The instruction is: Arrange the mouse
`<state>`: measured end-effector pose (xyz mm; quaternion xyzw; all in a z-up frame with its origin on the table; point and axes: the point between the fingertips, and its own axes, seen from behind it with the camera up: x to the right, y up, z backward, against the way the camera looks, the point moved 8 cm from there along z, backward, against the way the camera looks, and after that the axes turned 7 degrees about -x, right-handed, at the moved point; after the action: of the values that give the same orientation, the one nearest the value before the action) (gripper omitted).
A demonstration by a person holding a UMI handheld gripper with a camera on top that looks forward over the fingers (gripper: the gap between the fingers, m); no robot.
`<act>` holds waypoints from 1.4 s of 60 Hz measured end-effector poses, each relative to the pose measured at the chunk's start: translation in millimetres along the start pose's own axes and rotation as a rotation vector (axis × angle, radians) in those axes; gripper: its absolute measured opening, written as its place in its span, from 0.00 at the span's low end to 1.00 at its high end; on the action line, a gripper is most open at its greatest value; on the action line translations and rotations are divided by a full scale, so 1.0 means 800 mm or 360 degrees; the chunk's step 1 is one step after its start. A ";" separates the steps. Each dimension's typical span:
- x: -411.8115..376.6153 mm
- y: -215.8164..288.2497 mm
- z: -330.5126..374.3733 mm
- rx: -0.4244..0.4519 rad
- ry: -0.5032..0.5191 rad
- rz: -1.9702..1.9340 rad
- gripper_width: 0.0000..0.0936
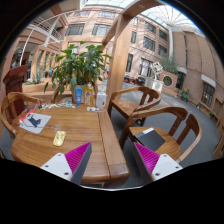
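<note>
Two-finger gripper [112, 160] with pink pads hovering spread apart and empty over a rectangular wooden table [75, 135], no mouse discernible anywhere, leafy green potted plant [80, 65] standing beyond, curved wooden chair [160, 130] beside.

Smooth wooden table [80, 135], wooden chairs [165, 128], matt magenta pads [72, 158].

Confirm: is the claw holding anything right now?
No. The claw is open, its pink pads apart with nothing between them, above the edge of the wooden table.
</note>
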<state>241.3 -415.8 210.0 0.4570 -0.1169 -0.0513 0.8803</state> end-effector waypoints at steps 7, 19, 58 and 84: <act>-0.009 -0.028 -0.005 -0.0101 0.0004 0.0002 0.91; -0.098 -0.100 -0.057 -0.0323 0.0189 0.0009 0.91; -0.341 -0.027 -0.256 -0.0311 0.0391 0.0030 0.77; -0.349 -0.019 -0.261 -0.0224 0.0289 0.0074 0.38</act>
<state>24.5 -204.0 37.8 0.3939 -0.0434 0.0025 0.9181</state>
